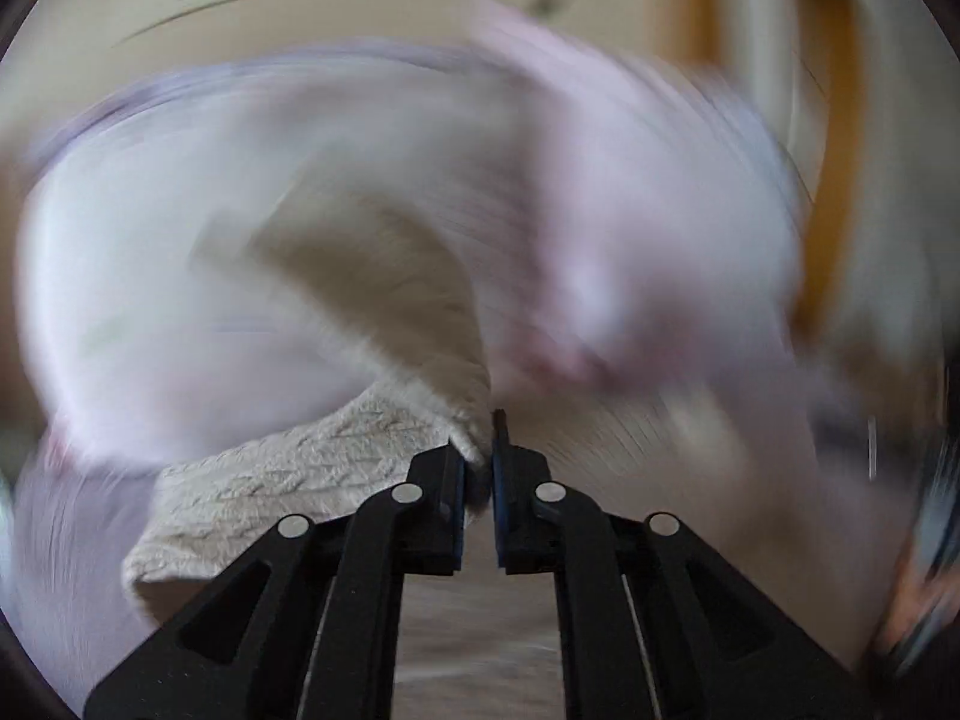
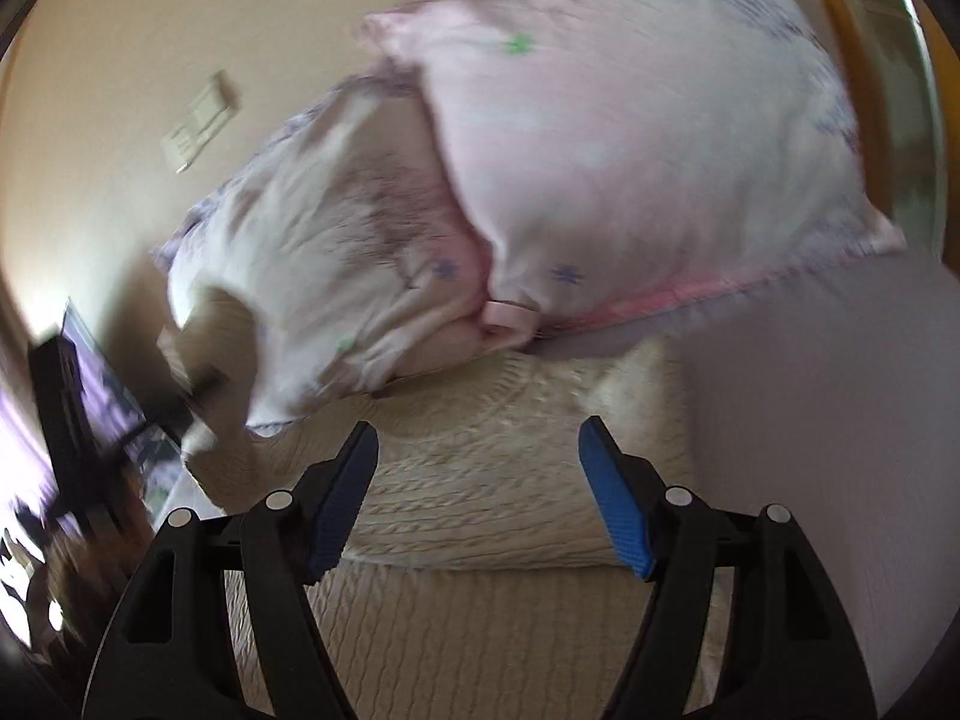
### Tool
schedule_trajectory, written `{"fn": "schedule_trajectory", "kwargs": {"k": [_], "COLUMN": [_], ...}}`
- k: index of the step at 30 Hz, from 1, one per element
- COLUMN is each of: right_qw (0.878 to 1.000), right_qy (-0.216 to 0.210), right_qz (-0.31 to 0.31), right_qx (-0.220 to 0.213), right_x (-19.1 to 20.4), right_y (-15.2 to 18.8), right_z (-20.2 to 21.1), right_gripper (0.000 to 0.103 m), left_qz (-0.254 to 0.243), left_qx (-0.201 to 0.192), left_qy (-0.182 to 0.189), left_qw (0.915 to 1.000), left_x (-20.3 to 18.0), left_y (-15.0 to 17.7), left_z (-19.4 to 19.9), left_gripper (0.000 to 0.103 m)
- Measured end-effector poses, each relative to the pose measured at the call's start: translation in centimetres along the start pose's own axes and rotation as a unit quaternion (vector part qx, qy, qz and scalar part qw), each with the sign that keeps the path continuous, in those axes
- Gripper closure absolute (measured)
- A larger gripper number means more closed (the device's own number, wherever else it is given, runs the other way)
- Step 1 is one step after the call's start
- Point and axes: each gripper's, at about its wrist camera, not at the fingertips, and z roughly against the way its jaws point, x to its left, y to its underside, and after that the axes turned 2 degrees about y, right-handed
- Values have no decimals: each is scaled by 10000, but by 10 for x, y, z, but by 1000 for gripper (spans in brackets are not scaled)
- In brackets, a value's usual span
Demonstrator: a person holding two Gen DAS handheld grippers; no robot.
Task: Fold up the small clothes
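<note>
A cream cable-knit garment (image 2: 480, 480) lies on a pale lilac bed sheet (image 2: 810, 420). In the left wrist view my left gripper (image 1: 479, 450) is shut on an edge of this cream knit (image 1: 288, 480), which hangs off to the left and is lifted; the view is heavily blurred. In the right wrist view my right gripper (image 2: 479, 450) is open, its blue pads (image 2: 612, 498) apart just above the knit. The left gripper shows faintly in the right wrist view (image 2: 204, 384) with a raised piece of the knit.
Two pillows in pink and white star-print cases (image 2: 630, 138) lie at the head of the bed, behind the knit. A beige wall with a light switch (image 2: 201, 120) is beyond. Dark furniture with a screen (image 2: 90, 408) stands at the left. A wooden headboard (image 2: 852, 30) is at right.
</note>
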Motion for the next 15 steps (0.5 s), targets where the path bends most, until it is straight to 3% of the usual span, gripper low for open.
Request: {"fn": "schedule_trajectory", "kwargs": {"k": [2,4,6,8,10,15], "right_qw": [9992,9979,9970,9956,9929,9900], "right_qy": [51,9,97,120,402,1080], "right_qz": [-337,-499,-512,-537,-468,-146], "right_qx": [215,400,573,764,1017,894], "right_x": [-19,-30,-35,-36,-34,-33], "right_y": [-1,0,0,1,4,11], "right_z": [-6,-10,-18,-30,-43,-43], "right_gripper": [32,40,48,56,64,65], "left_qz": [-861,-1123,-903,-539,-190,759], "left_qx": [431,574,528,510,585,973], "left_qy": [217,459,421,228,-46,-520], "left_qw": [9951,9909,9936,9970,9981,9910], "left_x": [-58,-80,-66,-35,-4,75], "left_y": [19,40,50,58,70,112], "left_z": [-23,-19,-1,18,34,67], "left_gripper": [94,93,91,79,75,69]}}
